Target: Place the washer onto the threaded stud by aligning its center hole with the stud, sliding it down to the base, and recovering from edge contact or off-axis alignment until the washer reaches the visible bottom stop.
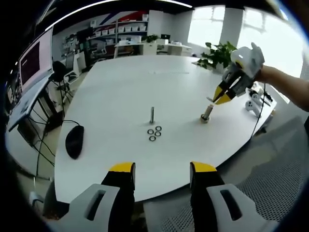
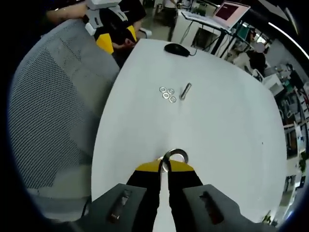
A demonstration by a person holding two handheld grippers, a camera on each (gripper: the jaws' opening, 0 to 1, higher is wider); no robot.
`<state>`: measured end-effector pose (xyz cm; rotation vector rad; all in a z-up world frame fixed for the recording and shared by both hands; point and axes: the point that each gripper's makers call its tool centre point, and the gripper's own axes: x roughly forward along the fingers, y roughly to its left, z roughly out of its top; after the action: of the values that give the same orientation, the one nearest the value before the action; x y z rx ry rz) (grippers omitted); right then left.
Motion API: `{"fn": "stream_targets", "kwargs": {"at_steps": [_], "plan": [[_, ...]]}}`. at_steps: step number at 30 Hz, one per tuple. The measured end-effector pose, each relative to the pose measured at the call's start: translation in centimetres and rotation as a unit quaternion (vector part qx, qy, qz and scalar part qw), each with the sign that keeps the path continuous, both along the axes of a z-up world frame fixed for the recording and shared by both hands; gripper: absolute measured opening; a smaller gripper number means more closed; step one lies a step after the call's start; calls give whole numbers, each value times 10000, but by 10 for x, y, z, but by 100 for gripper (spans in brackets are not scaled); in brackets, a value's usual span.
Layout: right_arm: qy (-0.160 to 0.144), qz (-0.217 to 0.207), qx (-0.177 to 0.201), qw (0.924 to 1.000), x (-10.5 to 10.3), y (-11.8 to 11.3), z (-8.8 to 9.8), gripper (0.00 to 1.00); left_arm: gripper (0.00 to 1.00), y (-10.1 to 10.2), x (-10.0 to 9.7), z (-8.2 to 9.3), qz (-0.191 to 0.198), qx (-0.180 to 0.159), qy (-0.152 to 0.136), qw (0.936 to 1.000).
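Washer [image 2: 176, 156] sits pinched by its edge in my right gripper [image 2: 165, 166], jaws nearly closed on it, just above a threaded stud [image 1: 207, 114] standing on the white table [image 1: 120, 92]. My left gripper [image 1: 161, 169] hangs gaping and empty at the table's near edge. Farther out lie three spare washers [image 2: 167, 93] beside a second stud [image 2: 185, 91], then a mouse [image 2: 176, 49].

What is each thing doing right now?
Left gripper: open, holding nothing.
Right gripper: shut on a washer.
Washer: pinched by its edge, above a stud.
Stud by right gripper: upright on the table.
Other stud: upright, bare.
Three loose washers: flat on the table.
Computer mouse: resting, untouched.
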<state>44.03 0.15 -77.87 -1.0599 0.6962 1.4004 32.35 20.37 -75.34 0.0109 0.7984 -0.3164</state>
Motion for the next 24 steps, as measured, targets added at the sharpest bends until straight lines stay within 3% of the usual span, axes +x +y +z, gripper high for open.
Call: {"fn": "stream_targets", "kwargs": {"at_steps": [24], "plan": [[100,-129,-216,9996,-2,-8,-21,6,44,2,0,0,32,17,-1,10000]]}}
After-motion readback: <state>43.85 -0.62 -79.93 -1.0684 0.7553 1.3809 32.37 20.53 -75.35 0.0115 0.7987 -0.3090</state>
